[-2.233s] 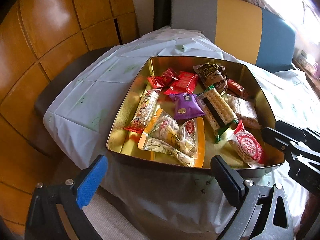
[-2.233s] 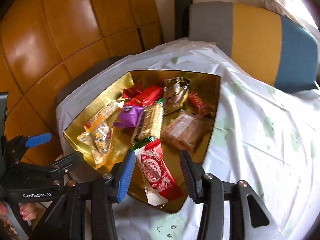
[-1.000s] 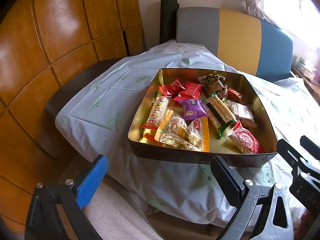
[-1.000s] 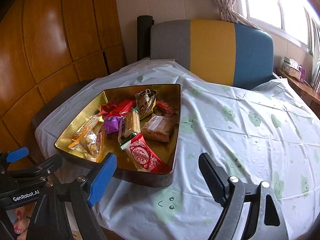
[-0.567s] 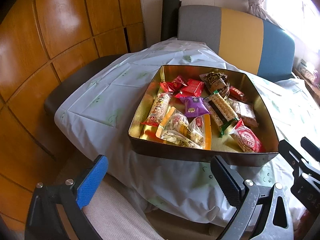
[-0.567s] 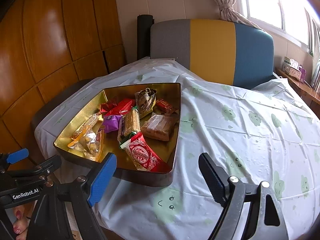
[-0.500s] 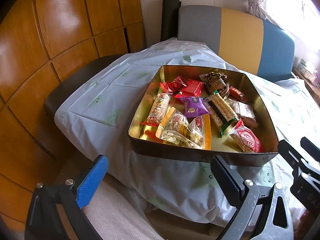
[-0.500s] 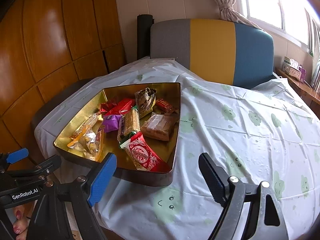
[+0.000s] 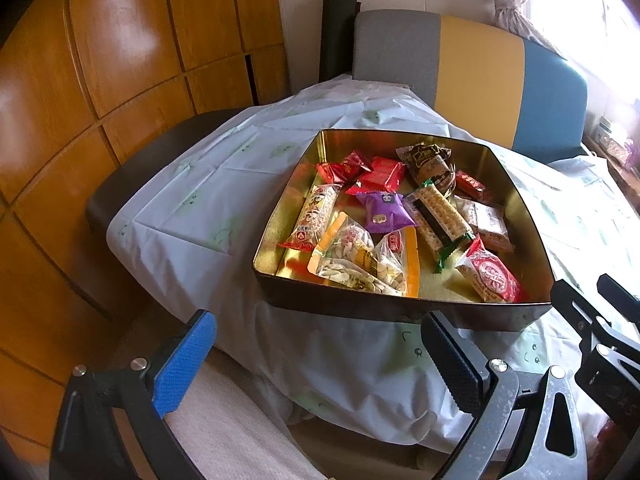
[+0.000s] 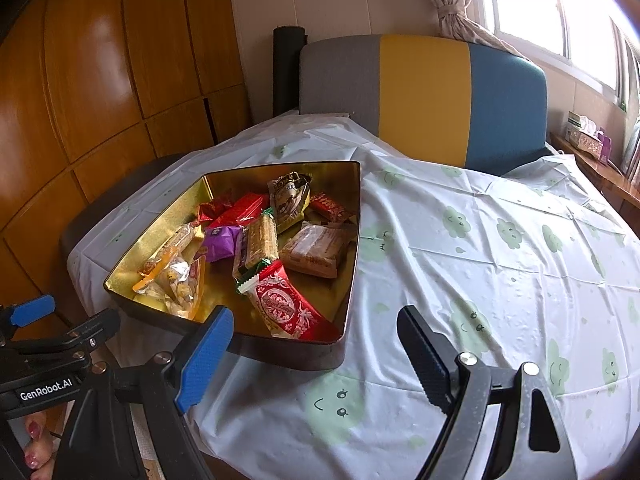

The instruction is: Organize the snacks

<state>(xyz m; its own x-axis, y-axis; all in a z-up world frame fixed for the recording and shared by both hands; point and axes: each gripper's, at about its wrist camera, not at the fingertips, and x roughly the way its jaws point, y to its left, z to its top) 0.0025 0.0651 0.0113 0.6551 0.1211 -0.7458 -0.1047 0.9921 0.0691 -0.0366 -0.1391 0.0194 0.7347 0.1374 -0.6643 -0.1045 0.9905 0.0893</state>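
From the left wrist view I have the left tool (image 9: 316,356) spread wide at the bottom of the frame, nothing between its fingers, hanging off the near edge of the desk (image 9: 192,200); the right tool (image 10: 316,344) stands released as well, empty, low in the right wrist view with its blue pad in front of the near wall of the gold tin (image 10: 354,220); that tin sits on the desk's white cloth, centre right of the left view and centre left of the right view, and all the snacks lie inside it; I count a red patterned packet (image 9: 490,274) at the tin's near right corner, a long cracker pack (image 9: 438,212) slanting through the middle, a purple packet (image 9: 384,208) just left of it, a seed bag with orange edges (image 9: 362,258) at the near left, a tall rice-bar packet (image 9: 316,218) along the left wall, red wrappers (image 9: 380,174) toward the far side, a brown bag (image 9: 430,164) at the far wall, and a pale biscuit pack (image 10: 314,250) by the right wall; a grey, yellow and blue chair back (image 10: 424,96) stands behind the desk at the top of both frames; the right tool's body shows at the right edge of the left view
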